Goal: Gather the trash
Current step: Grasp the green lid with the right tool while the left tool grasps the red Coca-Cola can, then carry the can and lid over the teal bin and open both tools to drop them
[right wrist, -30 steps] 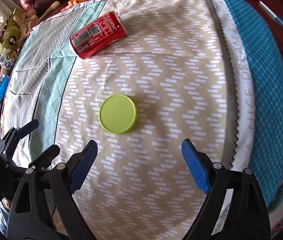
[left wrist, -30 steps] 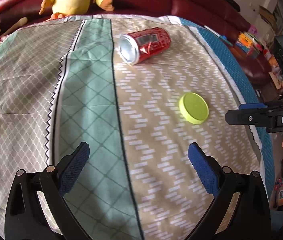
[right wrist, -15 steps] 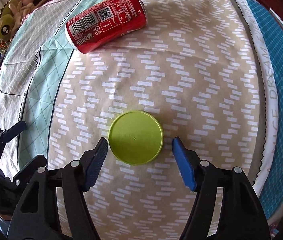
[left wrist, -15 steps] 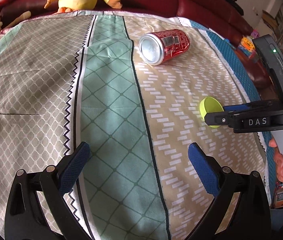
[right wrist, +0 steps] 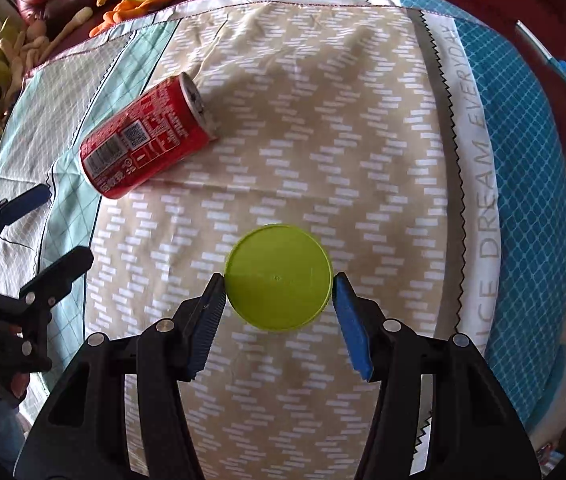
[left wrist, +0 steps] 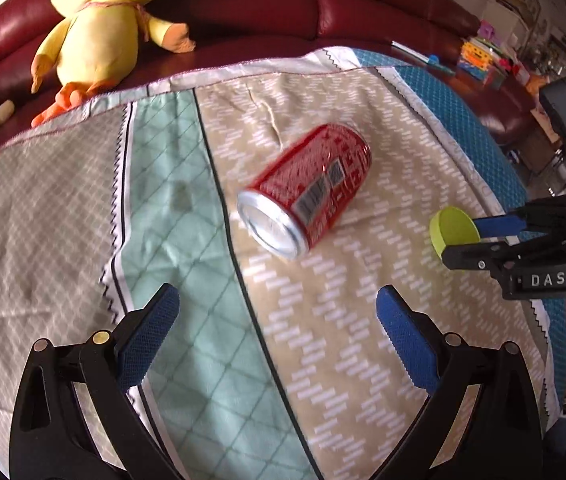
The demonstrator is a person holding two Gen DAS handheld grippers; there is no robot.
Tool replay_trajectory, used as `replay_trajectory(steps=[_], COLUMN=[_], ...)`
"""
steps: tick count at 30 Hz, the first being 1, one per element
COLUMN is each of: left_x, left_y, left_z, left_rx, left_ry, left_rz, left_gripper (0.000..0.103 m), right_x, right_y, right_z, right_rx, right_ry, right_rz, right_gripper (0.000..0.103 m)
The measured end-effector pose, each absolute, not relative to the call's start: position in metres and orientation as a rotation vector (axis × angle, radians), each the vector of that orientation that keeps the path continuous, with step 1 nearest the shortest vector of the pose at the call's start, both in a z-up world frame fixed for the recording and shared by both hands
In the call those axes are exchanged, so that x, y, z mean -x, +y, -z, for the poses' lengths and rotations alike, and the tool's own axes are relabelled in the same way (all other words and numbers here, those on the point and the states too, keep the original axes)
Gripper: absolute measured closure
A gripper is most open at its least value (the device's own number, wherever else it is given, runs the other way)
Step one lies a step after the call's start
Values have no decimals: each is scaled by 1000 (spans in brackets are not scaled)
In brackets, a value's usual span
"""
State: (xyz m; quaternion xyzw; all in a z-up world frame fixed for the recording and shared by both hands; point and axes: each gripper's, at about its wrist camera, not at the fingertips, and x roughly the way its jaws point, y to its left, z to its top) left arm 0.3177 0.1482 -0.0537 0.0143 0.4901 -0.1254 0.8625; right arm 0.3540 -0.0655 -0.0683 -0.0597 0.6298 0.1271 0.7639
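Right wrist view: my right gripper [right wrist: 279, 284] pinches the lid [right wrist: 278, 277] edgewise; it could pop out. Left gripper [left wrist: 277, 320] spread, can [left wrist: 307, 188] at twelve.

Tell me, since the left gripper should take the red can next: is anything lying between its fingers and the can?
Nothing visible: only bare patterned cloth lies between the open left gripper and the red can.

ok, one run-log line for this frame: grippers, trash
right gripper: shut on green lid | left gripper: open, empty | red can: on its side on cloth, uncollected
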Motion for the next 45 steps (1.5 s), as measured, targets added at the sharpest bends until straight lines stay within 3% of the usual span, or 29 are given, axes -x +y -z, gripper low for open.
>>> replay_trajectory(steps=[12,15,19,23,36,45], left_x=[-389,-389,-378,-359,-260,-216], left_y=[120,111,103,96,27,-28], left_z=[75,77,71,69,55,78], left_rx=[-87,-90,-69,-42,19,-14], left_ry=[1081,1075,1052,1053,1035,1143], left_rz=[326,356,347,318,376,436], left_gripper=[4,22,32,36,38,38], right_x=[-393,-386,-370,-355,-271,-222], right_y=[-92,-103,-124,-141,-226,-275], right_z=[70,70,70,68,38,34], right_rx=[73,42,-3,-22,-109,-152], right_ry=[1368,1367,1366,1357,1297,1280], right_rz=[-282,-294,-295,-287,-261,-249], right_gripper=[50,50,50,50,50,50])
